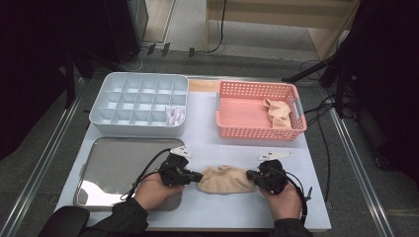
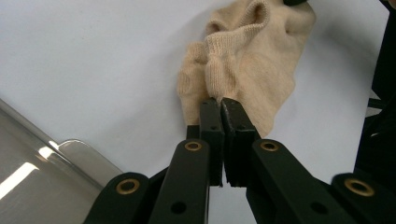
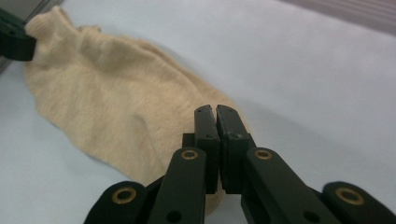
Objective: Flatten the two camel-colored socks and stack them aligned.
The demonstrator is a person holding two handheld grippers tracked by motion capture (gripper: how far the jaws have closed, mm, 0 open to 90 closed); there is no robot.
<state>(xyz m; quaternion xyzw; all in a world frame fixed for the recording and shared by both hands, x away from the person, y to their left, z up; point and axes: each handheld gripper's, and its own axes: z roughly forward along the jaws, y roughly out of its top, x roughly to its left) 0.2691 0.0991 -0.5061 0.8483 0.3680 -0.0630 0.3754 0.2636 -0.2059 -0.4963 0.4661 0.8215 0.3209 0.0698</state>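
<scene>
So the beige sock (image 1: 226, 179) is lying flat on the bench (image 1: 207, 143) near the front edge, long axis running 9 to 3 o'clock, stretched right between the two grippers. The left gripper (image 1: 198, 176) has its jaws pressed together on the 9 o'clock end, and the right gripper (image 1: 251, 175) is pinching the 3 o'clock end the same way, so neither hand is nearer. The sock is a soft ribbed knit, bunched and rumpled at the left end, smoother toward the right. The divided organizer (image 1: 140, 102) sits at about 11 o'clock from it.
</scene>
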